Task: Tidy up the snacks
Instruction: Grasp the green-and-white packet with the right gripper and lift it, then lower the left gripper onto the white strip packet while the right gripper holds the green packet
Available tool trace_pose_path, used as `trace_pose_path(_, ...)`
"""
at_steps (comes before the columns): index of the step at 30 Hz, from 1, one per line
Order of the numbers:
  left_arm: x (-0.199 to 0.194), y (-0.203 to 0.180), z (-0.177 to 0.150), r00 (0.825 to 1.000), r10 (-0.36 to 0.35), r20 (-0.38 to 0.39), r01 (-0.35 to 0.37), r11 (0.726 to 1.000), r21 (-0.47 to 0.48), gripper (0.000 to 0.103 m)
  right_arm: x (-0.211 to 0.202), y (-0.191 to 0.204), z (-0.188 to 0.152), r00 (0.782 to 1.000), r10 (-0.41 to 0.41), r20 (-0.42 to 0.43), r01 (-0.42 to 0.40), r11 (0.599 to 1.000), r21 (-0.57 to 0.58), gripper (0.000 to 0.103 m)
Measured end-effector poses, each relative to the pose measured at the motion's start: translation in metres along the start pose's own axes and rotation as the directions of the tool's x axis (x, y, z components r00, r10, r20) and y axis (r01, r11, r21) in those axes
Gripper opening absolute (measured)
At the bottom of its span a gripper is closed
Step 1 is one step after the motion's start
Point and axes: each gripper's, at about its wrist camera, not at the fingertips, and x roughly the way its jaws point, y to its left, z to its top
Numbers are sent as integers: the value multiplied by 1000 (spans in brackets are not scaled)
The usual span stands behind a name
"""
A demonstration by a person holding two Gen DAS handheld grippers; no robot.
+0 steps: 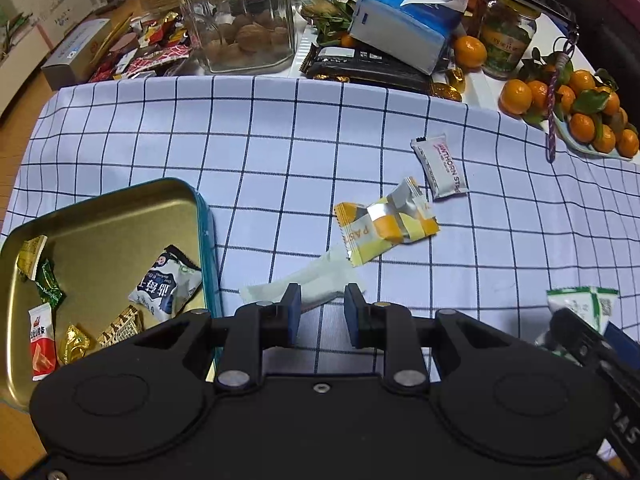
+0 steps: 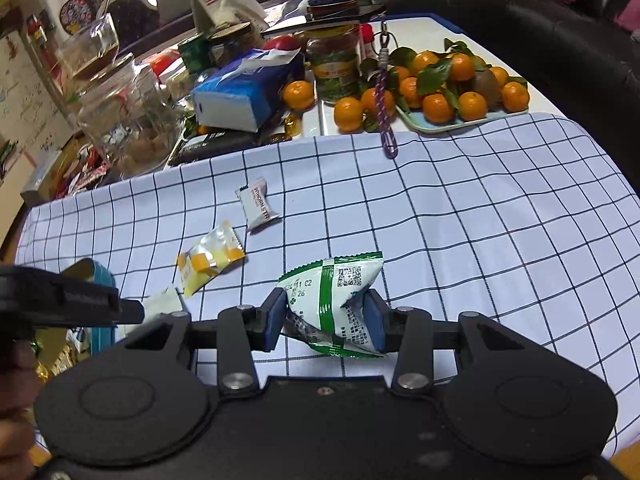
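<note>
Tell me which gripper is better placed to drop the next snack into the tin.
Probably the right gripper: it already pinches the green-and-white packet. The left gripper is beside the tin but holds nothing.

My right hand-held gripper [image 2: 326,320] pinches a green-and-white snack packet [image 2: 334,304] above the checked cloth [image 2: 480,220]. A yellow packet [image 2: 210,260] and a white packet [image 2: 258,204] lie ahead, tangerines [image 2: 440,88] beyond.
</note>
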Motion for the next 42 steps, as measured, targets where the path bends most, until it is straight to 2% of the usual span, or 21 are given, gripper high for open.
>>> trace_pose_path(8, 10, 4, 15, 999, 39, 33, -35, 992, -120, 34, -11, -16, 0, 1000, 27, 11, -27, 999, 30, 43)
trace_pose_path(13, 22, 11, 19, 996, 91, 4, -89, 980, -179, 34, -16, -31, 2, 999, 39, 21, -40, 997, 71, 43)
trace_pose_path(19, 36, 15, 20, 980, 200, -4, -198, 964, -178, 34, -23, -46, 6, 998, 55, 35, -59, 991, 123, 43)
trace_pose_path(23, 53, 13, 14, 975, 207, -77, -216, 967, -137, 32, -28, -49, 7, 997, 60, 49, -66, 989, 129, 43)
trace_pose_path(24, 49, 9, 11, 973, 222, -57, -228, 966, -121, 34, -29, -51, 7, 997, 63, 53, -70, 989, 132, 44)
trace_pose_path(26, 46, 1, 6, 978, 197, -66, -202, 977, -62, 34, -31, -53, 8, 996, 69, 59, -77, 987, 141, 44)
trace_pose_path(32, 29, -15, -13, 991, 88, -99, -86, 996, 17, 34, -31, -58, 12, 994, 101, 52, -109, 975, 195, 44)
trace_pose_path(36, 23, -22, -25, 992, 39, -117, -36, 999, 33, 34, -29, -60, 11, 991, 125, 35, -130, 964, 234, 44)
trace_pose_path(42, 15, -37, -36, 992, -5, -126, 15, 997, 76, 34, -30, -63, 10, 993, 106, 43, -113, 964, 240, 44)
